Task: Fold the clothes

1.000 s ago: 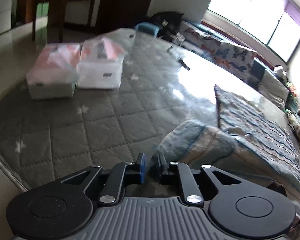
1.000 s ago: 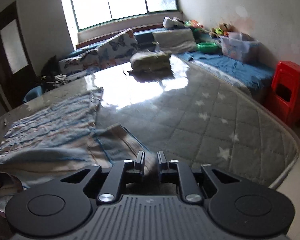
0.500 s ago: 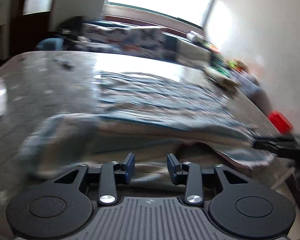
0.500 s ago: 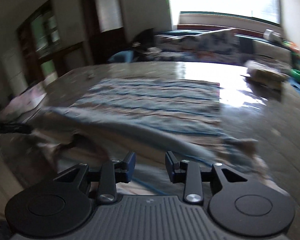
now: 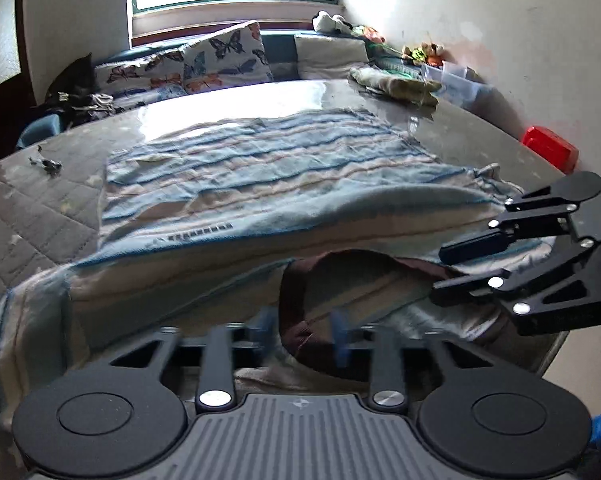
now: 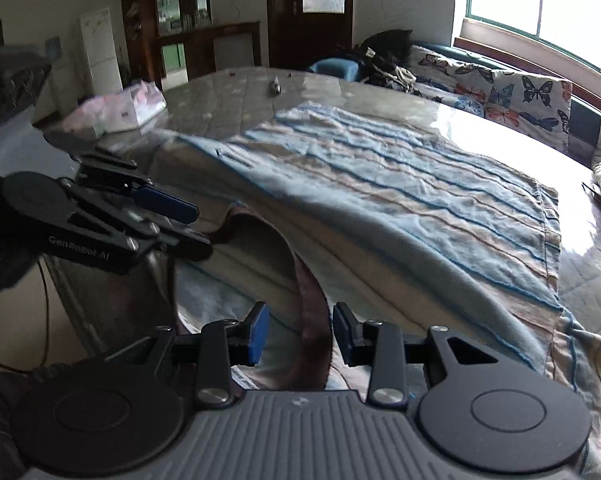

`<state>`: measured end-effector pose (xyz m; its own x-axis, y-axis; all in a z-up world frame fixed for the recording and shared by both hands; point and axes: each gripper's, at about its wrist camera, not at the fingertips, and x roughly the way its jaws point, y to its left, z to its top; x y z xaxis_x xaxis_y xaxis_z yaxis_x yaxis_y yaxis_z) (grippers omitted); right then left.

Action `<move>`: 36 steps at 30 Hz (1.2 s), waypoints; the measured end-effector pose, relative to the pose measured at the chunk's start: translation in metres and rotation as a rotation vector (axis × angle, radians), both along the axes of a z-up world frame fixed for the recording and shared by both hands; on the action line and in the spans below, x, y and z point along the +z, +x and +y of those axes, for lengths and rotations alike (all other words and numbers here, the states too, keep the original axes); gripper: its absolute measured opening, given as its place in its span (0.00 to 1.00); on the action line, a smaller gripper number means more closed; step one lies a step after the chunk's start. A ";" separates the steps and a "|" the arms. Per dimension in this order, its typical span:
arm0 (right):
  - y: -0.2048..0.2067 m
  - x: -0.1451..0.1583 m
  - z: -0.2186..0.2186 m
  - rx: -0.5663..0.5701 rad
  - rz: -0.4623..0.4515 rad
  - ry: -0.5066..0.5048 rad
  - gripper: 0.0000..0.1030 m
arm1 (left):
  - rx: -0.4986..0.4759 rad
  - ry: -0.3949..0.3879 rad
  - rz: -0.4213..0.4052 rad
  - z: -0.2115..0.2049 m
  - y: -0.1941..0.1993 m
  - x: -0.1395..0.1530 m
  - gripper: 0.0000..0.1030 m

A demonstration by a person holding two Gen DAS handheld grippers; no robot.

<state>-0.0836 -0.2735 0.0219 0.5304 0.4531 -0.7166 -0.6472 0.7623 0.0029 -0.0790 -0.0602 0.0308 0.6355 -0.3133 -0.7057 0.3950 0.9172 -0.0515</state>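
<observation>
A blue and beige striped garment (image 5: pixel 260 168) (image 6: pixel 380 176) lies spread on the grey quilted mattress (image 5: pixel 28 216), its near part folded over. Its dark brown neckband (image 5: pixel 288 300) (image 6: pixel 310 308) arches up at the near edge. My left gripper (image 5: pixel 302 334) (image 6: pixel 202 230) straddles the neckband; its fingers are blurred and the jaws are closing, with a gap still showing. My right gripper (image 6: pixel 300 334) (image 5: pixel 438 272) stands open around the same band from the other side, and its left pad is clear of the cloth. The two grippers face each other closely.
A folded cloth (image 5: pixel 396 84) lies at the far right of the mattress, and a small dark object (image 5: pixel 46 164) at its far left. Pink and white packages (image 6: pixel 120 112) sit at one corner. A red stool (image 5: pixel 548 148) stands beside the mattress. Butterfly cushions (image 5: pixel 220 56) line the window side.
Both grippers let go of the garment's folded end and opened. Both swung round and came together at the near edge, where they now flank the brown neckband.
</observation>
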 end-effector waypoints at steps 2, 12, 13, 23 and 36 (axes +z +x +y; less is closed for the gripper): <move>0.002 -0.004 0.002 -0.015 0.003 -0.018 0.29 | 0.005 -0.010 0.014 0.003 0.001 -0.002 0.09; -0.012 0.020 -0.015 0.016 -0.030 0.014 0.07 | -0.068 -0.103 -0.036 0.026 -0.037 0.037 0.02; -0.017 0.022 -0.017 0.037 -0.026 0.012 0.07 | -0.083 -0.110 -0.038 0.029 -0.044 0.040 0.02; -0.029 0.033 -0.020 0.169 0.039 0.008 0.11 | -0.126 -0.108 -0.001 0.043 -0.051 0.034 0.02; 0.022 0.007 0.013 0.107 0.004 0.065 0.25 | 0.159 -0.143 -0.050 0.071 0.020 0.017 0.07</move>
<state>-0.0619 -0.2601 0.0291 0.4732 0.5526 -0.6861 -0.7250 0.6867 0.0530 -0.0594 0.0105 0.0476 0.7182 -0.3011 -0.6273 0.2515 0.9529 -0.1694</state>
